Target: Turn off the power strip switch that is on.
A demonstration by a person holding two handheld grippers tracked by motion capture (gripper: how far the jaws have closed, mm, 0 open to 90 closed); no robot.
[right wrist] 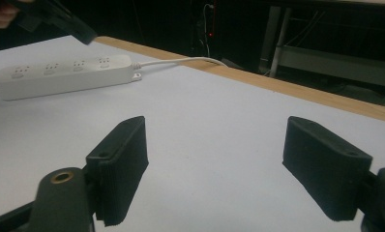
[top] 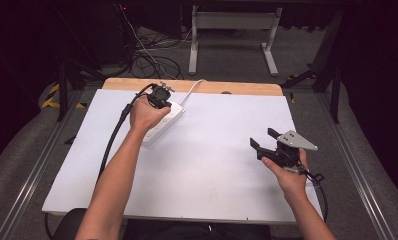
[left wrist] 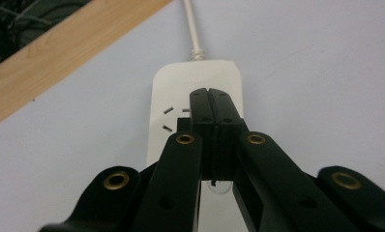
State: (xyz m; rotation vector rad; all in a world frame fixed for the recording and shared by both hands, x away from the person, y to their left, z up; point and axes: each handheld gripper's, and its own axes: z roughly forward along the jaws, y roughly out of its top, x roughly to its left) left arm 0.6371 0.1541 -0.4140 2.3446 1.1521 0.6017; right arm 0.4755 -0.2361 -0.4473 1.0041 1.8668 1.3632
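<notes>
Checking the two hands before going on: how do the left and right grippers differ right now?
The left gripper has its jaws shut with nothing between them; the right gripper stands open. The left hovers over the white power strip at the far edge; the right sits over bare table. Both are black, hand-held and hold nothing.

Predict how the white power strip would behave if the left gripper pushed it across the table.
The power strip lies flat and long, so it would likely slide, not tip. Its plastic shell looks stiff. Its cord trails off the far edge and may drag or pivot it.
</notes>
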